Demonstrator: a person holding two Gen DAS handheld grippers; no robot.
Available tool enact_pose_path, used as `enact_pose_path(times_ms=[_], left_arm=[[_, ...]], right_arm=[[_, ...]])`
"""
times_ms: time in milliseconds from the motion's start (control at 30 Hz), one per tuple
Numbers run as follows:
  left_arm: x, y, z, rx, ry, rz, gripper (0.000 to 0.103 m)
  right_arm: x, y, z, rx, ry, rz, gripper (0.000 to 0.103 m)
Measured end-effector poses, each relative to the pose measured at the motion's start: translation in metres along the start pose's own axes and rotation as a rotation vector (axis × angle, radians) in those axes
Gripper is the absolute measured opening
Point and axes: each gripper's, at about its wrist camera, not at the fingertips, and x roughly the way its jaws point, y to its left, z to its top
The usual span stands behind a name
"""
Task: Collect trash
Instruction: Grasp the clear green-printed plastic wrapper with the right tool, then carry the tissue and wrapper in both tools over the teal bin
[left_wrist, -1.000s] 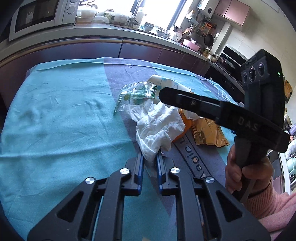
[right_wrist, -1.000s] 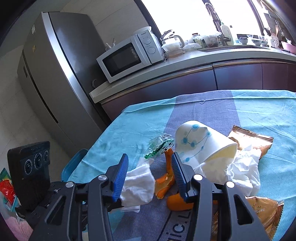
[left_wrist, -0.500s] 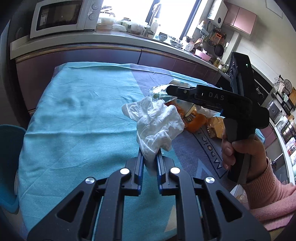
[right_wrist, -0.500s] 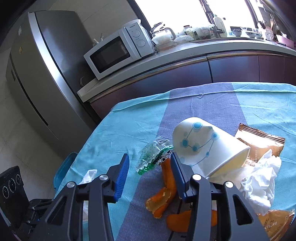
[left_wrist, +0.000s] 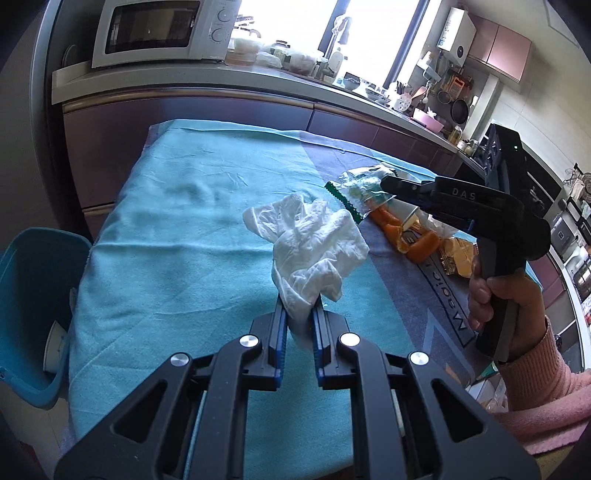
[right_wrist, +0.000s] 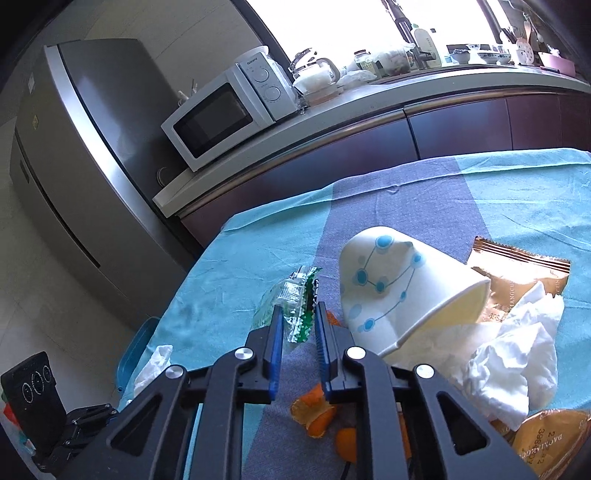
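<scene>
trash: your pile lies on the cloth-covered counter (right_wrist: 517, 192), largest to smallest below.
paper cup (right_wrist: 399, 284): on its side, touching the gold wrappers.
tissue (left_wrist: 314, 247): your left tool (left_wrist: 298, 314) is clamped on it, lifted above the counter.
clear green wrapper (right_wrist: 295, 310): between your right tool (right_wrist: 298, 317), its jaws closing on it.

A white microwave (right_wrist: 225, 118) is seen on the grey countertop (right_wrist: 369, 107) at the upper left of the right wrist view, with a steel refrigerator (right_wrist: 85, 155) beside it at the left edge. A glass kettle (right_wrist: 314, 74) is placed just right of the microwave. Dark cabinet fronts (right_wrist: 461, 129) are seen below the countertop. Pink wall cupboards (left_wrist: 498, 48) are seen at the upper right of the left wrist view.
</scene>
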Motion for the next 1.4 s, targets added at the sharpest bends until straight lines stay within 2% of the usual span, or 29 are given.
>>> enact_pose_path(times_ms=[300,633,1400], left_arm=[[-0.021,0.016,-0.001,-0.028,-0.038,0.049,0.012],[-0.052,0.043,-0.008,-0.084,-0.075,0.125,0.012],[-0.106,0.107,-0.025,-0.203,-0.132,0.288,0.012]], right_arm=[[-0.011,0.027,0.000,-0.041,0.002,0.132,0.015],[0.006,0.070,-0.008,-0.104,0.071,0.259,0.015],[0.052,0.152,-0.015,-0.239,0.169,0.386,0.015]])
